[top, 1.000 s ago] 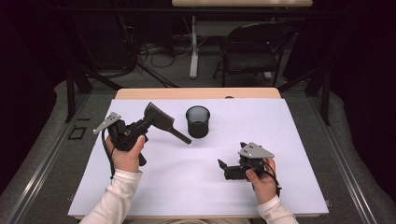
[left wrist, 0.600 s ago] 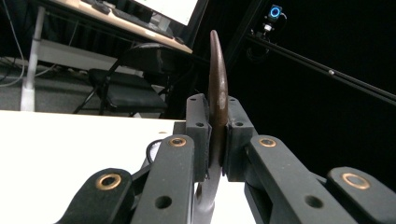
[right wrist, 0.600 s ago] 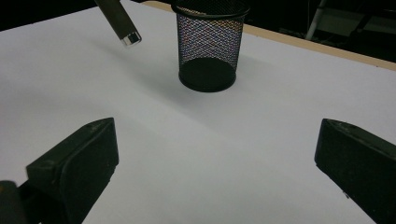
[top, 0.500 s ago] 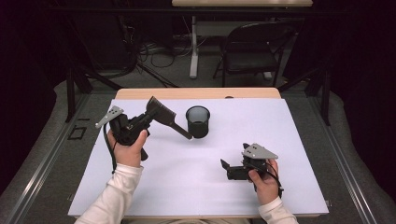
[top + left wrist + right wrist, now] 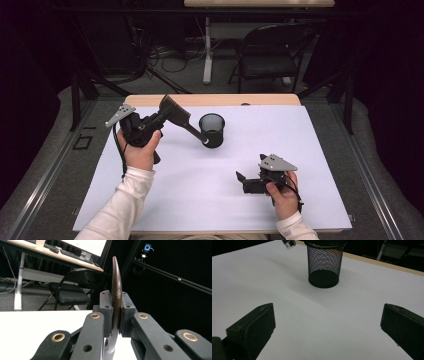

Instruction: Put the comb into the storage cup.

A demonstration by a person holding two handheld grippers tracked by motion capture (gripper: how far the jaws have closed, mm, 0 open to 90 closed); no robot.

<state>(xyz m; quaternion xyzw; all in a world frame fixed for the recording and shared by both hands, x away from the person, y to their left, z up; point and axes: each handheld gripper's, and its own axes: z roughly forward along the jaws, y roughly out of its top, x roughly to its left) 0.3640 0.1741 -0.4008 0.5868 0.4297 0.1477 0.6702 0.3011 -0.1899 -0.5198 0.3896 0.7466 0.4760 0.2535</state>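
Note:
My left gripper (image 5: 161, 119) is shut on a dark flat brush (image 5: 174, 111), held up above the white table (image 5: 200, 200) at its far left. In the left gripper view the brush (image 5: 116, 285) stands edge-on between the pads of that gripper (image 5: 115, 315). Its long handle slants down to a silver tip (image 5: 205, 142) close to the black mesh cup (image 5: 211, 129). That tip (image 5: 289, 243) hangs beside the rim of the cup (image 5: 324, 262). My right gripper (image 5: 242, 182) rests near the front right, open with nothing in it (image 5: 327, 322), facing the cup.
The white sheet leaves a wooden strip (image 5: 270, 100) bare along the table's far edge. Beyond the table stand a black chair (image 5: 265, 55) and a desk leg (image 5: 207, 50), with cables on the floor.
My left gripper has lifted and moved toward the far edge with the brush, which now tilts more steeply, its tip close to the cup. The right gripper has barely shifted.

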